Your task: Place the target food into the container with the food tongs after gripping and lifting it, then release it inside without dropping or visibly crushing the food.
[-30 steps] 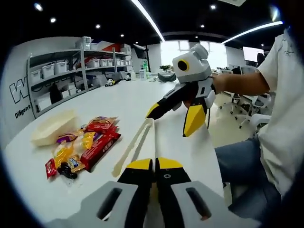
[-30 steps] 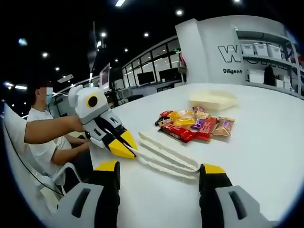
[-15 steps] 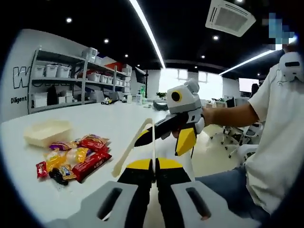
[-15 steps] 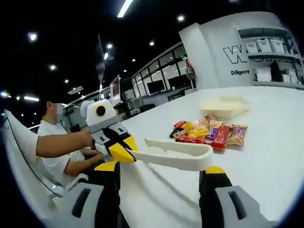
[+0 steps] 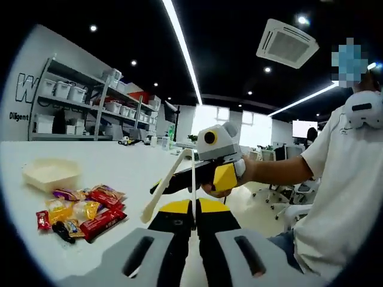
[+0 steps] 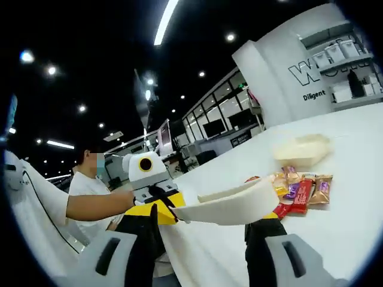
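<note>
Snack packets (image 5: 78, 210) are heaped on the white table (image 5: 125, 170) beside the cream container (image 5: 51, 173). Cream tongs (image 5: 173, 179) are pinched by the closed fingers of the left gripper (image 5: 194, 209). The right gripper (image 6: 206, 222) is spread wide beneath the tongs.

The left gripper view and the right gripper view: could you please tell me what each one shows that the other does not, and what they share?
Left gripper view: the left gripper, jaws shut on the tongs, plus grey shelving with bins. Right gripper view: the right gripper, jaws open around the tongs' looped end, and dark glass-walled rooms behind. Both: the tongs, the wrapped snacks, the cream container and the white table.
</note>
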